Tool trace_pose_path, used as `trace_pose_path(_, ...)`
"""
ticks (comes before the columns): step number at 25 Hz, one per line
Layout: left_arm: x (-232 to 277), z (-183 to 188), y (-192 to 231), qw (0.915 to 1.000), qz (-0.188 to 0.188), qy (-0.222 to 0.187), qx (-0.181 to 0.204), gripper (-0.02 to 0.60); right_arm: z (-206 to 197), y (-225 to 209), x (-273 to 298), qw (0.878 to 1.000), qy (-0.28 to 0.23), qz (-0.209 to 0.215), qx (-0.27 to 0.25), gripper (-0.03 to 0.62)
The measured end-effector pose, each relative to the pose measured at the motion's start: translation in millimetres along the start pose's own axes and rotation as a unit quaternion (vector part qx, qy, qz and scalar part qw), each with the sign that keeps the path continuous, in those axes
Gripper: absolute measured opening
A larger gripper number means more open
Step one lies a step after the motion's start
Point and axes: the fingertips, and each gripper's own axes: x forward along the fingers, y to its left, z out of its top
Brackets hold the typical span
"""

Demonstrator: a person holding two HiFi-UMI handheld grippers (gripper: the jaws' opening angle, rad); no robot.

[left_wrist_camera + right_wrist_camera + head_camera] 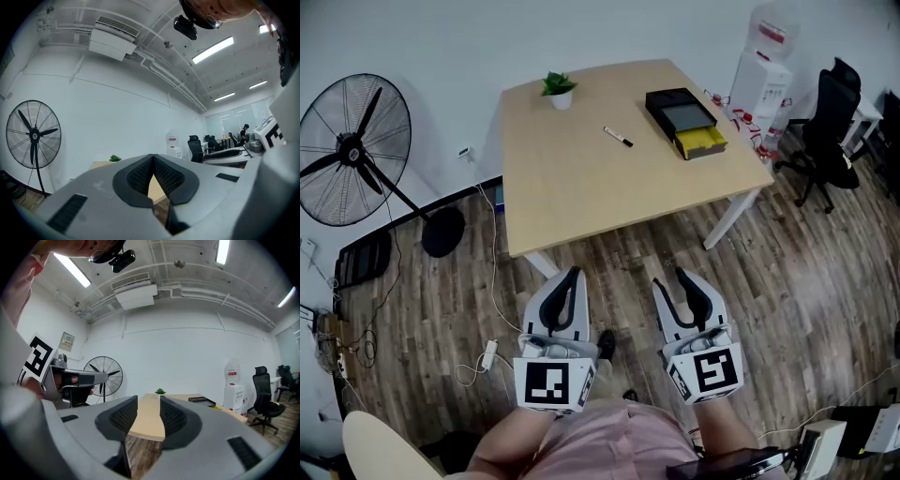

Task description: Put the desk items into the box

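Observation:
A light wooden table (581,187) stands ahead of me. On it lie a black marker (618,137), a small potted plant (560,90), and a black box (680,108) with its yellow drawer (701,142) pulled out. Both grippers hang low over the wood floor, short of the table's near edge. My left gripper (574,272) is shut with its tips touching and nothing between them (152,157). My right gripper (668,278) is open by a narrow gap and empty (149,401). The plant (160,391) and the box (201,400) show beyond its jaws.
A big standing fan (352,150) is at the left, with cables and a plug (487,352) on the floor. A water dispenser (761,80) and a black office chair (825,131) stand right of the table. Grey equipment (825,441) sits at the lower right.

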Motion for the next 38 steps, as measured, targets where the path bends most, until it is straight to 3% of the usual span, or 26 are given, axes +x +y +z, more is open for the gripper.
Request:
trace_pose_path(8, 93.4, 15.6, 65.1, 0.9996, -0.009, -0.023, 0.009, 0.011, 23.2, -32.0, 108.7, 1.000, -0.007, -0.017, -0.016, 0.131)
trace_pose_path(15, 147.1, 24.8, 105.2, 0.9990, -0.022, -0.038, 0.009, 0.011, 44.5, -51.1, 165.2, 0.999, -0.017, -0.042, -0.026, 0.118)
trace_pose_path(29, 220.0, -14.7, 95.5, 0.9981, -0.061, 0.002, 0.000, 0.011, 20.6, -105.1, 206.5, 0.997, 0.009, -0.073, -0.018, 0.115)
trace_pose_path(38, 313.8, -33.7, 72.2, 0.9981, -0.053, 0.027, 0.013, 0.011, 1.6, -186.9, 256.1, 0.998, 0.016, -0.058, 0.000, 0.114)
